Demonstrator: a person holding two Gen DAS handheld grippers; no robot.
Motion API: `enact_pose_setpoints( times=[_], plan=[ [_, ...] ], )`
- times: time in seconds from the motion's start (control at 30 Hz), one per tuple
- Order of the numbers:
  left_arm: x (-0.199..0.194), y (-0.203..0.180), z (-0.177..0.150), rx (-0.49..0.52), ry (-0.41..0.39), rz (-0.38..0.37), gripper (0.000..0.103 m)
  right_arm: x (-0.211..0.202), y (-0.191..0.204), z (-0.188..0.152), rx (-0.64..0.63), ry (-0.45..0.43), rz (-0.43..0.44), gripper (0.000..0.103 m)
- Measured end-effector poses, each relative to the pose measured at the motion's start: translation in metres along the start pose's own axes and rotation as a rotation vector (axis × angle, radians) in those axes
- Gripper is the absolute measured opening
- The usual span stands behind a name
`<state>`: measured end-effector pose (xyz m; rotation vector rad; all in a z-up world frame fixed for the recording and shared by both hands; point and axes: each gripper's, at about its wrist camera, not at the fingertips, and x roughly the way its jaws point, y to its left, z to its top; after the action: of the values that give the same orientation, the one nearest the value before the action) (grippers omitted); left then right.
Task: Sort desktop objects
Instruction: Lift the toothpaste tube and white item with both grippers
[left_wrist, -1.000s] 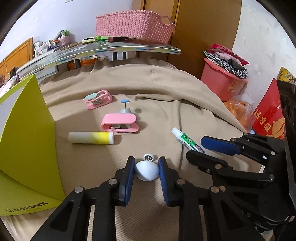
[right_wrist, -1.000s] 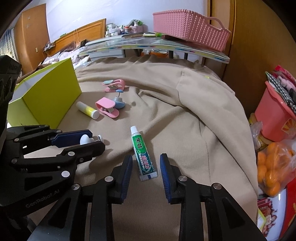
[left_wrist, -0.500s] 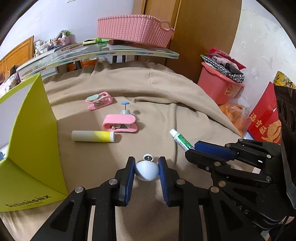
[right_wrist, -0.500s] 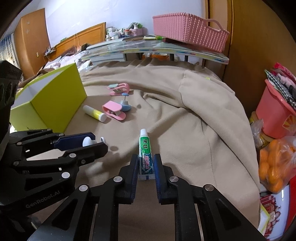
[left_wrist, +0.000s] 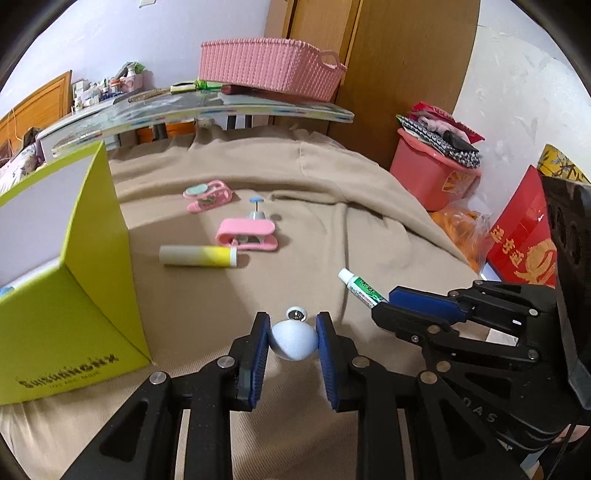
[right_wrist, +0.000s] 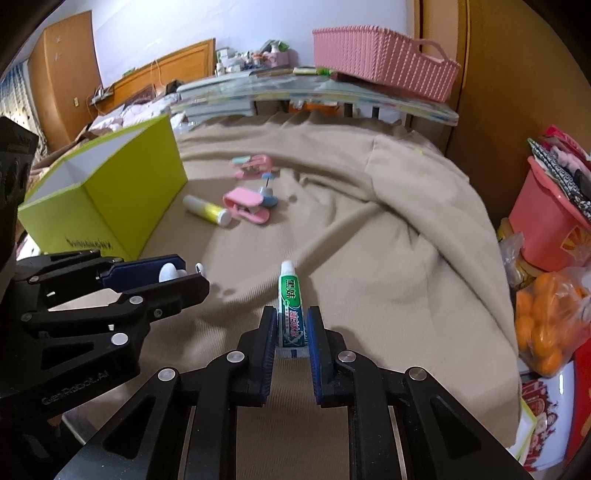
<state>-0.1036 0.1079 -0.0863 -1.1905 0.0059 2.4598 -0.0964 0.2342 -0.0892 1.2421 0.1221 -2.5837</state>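
Observation:
My left gripper (left_wrist: 291, 336) is shut on a pale blue ball-shaped object (left_wrist: 293, 339) with a small white cap, held just above the beige cloth. My right gripper (right_wrist: 291, 328) is shut on the tail of a green and white toothpaste tube (right_wrist: 291, 306), also seen in the left wrist view as the toothpaste tube (left_wrist: 360, 286). A yellow and white glue stick (left_wrist: 197, 256), a pink clip (left_wrist: 245, 234) with a small blue pin behind it, and a second pink clip (left_wrist: 207, 192) lie farther back. An open lime-green box (left_wrist: 62, 258) stands at the left.
The beige cloth (left_wrist: 332, 206) covers the work surface and folds up at the back right. A pink woven basket (left_wrist: 269, 75) sits on a raised board behind. A pink bucket (left_wrist: 432, 177), a bag of oranges (right_wrist: 550, 314) and a red box (left_wrist: 524, 240) stand to the right.
My right gripper closed on the toothpaste tube and lifted its tail off the cloth. My left gripper kept its hold on the blue ball and rose slightly toward the green box.

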Motion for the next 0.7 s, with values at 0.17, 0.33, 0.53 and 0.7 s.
enact_pose_setpoints(
  times=[0.17,0.33,0.53,0.7],
  plan=[
    [-0.001,0.002,-0.001,-0.006,-0.002,-0.002,0.027,0.009,0.003,-0.003,-0.011,0.025,-0.012,0.018],
    [-0.001,0.007,0.001,-0.022,-0.008,0.000,0.027,0.014,0.008,0.001,-0.039,0.022,-0.052,0.025],
    [-0.007,0.007,0.002,-0.024,-0.023,-0.006,0.027,0.018,0.010,0.005,-0.010,0.020,-0.063,0.016],
    [-0.020,0.009,0.002,-0.025,-0.047,-0.009,0.027,0.014,0.016,0.004,-0.006,0.021,-0.067,0.015]
  ],
)
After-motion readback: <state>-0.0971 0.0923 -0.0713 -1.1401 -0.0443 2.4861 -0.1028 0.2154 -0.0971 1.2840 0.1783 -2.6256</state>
